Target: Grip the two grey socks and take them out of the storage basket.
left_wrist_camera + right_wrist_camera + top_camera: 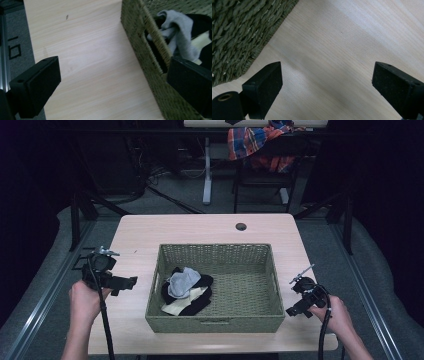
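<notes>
High view: socks (pixel 186 291) lie heaped in the basket's (pixel 215 322) left half on the table (pixel 200 227); left gripper (pixel 127 284) and right gripper (pixel 292 311) flank the basket. Left gripper view: jaws released, empty, grey sock (pixel 178 32) just over the wall. Right gripper view: jaws released above bare wood, beside the basket.

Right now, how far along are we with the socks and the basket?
A pile of socks, grey, black and cream, lies in the left half of the woven basket. Nothing is in hand: the left gripper and right gripper are both open over bare table, one on each side of the basket. Whether more remains, I cannot tell.
</notes>
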`<state>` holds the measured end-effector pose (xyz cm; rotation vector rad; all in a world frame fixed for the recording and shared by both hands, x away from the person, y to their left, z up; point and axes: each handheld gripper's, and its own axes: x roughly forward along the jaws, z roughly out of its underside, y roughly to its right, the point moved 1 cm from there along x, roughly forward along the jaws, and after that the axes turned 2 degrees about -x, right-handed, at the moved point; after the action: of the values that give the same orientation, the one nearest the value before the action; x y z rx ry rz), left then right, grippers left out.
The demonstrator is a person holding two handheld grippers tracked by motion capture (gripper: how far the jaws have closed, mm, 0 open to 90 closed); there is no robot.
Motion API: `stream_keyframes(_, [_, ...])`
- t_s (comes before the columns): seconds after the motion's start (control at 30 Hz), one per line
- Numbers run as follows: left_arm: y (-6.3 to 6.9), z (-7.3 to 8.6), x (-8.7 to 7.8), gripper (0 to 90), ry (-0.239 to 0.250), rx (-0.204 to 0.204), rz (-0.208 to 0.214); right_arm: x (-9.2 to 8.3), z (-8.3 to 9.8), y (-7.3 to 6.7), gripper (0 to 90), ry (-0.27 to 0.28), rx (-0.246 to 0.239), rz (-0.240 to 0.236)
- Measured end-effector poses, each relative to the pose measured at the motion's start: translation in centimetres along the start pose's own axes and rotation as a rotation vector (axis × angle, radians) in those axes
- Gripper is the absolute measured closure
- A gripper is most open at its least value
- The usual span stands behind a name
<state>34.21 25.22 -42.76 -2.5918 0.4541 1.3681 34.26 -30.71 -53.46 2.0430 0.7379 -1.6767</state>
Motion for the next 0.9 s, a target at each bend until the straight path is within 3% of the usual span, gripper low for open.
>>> stream_keyframes(0.2, [1.7,-1.6,-0.2,0.0,0.011,0.050,0.027,0.0,-0.1,0.0,9.0,-0.010,-0.008,0.005])
stream_keyframes(0.4, [3.4,-3.1,-0.1,0.0,0.039,0.096,0.026,0.1,0.0,0.1,9.1,-0.008,-0.003,-0.007])
stream_keyframes(0.7, [5.0,-4.4,0.6,0.0,0.032,0.142,0.038,0.2,0.1,0.1,9.1,0.008,0.003,-0.002])
stream_keyframes(0.77, [5.5,-4.7,0.9,0.0,0.033,0.149,0.045,0.1,0.0,0.1,9.1,-0.011,-0.011,-0.009])
stream_keyframes(0.9, [6.8,-5.6,1.8,0.0,0.015,0.192,0.058,0.1,0.0,0.1,9.1,-0.009,-0.008,-0.009])
